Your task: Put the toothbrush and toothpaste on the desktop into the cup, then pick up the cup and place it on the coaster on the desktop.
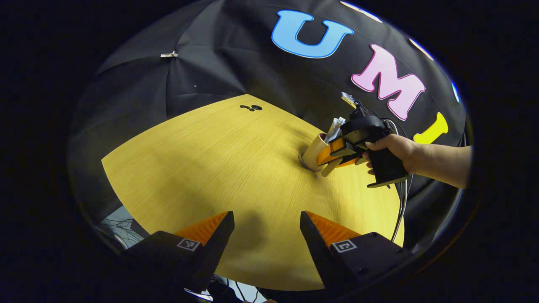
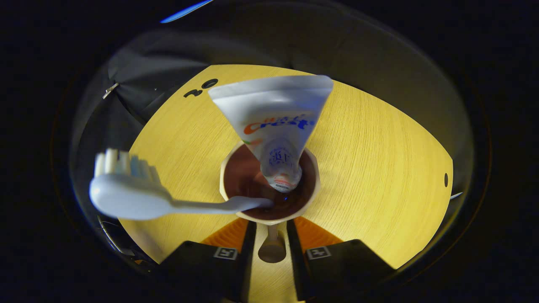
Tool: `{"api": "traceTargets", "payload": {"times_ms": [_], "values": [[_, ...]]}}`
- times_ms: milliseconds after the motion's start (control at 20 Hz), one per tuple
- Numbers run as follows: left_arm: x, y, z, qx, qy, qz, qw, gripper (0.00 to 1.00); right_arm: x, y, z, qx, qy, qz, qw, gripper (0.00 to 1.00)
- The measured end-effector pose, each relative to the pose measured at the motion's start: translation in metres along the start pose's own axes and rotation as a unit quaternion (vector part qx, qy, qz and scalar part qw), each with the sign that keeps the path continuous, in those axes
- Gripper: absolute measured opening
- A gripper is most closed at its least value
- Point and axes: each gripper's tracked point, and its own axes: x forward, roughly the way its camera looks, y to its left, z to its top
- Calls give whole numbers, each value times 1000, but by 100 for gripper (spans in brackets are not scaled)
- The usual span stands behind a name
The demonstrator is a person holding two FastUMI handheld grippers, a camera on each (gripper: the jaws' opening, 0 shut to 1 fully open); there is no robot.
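Observation:
A cream cup (image 1: 312, 152) stands tilted at the table's far right, its base on a thin round coaster (image 1: 301, 161). The toothbrush and the toothpaste (image 1: 335, 127) stick out of its top. A hand holds my right gripper (image 1: 327, 159) against the cup's side. In the right gripper view I look down into the cup (image 2: 269, 219), which is brown inside. The white toothpaste tube (image 2: 276, 126) and the white toothbrush (image 2: 134, 200) lean out of it. My right gripper (image 2: 270, 229) is shut on the cup's handle (image 2: 272, 247). My left gripper (image 1: 267, 229) hovers open over the near table edge.
The yellow wooden table (image 1: 219, 168) has a small black mark (image 1: 251, 108) near its far edge and a small hole (image 2: 445, 179) at one side. Cables (image 1: 402, 202) hang from the right gripper past the table's right edge. Black cloth walls surround the table.

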Motion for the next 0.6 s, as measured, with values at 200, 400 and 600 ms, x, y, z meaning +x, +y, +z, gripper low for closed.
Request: {"api": "traceTargets", "payload": {"times_ms": [200,400,600], "values": [[-3,-4,4,21,0,-11,1000,98,-26,2,9,-9,-43,5,999,95],[-14,-11,3,44,4,-28,999,98,-79,0,13,3,-121,12,993,99],[-37,-24,12,76,-8,-58,995,98,-136,-1,1,28,-204,2,979,99]]}}
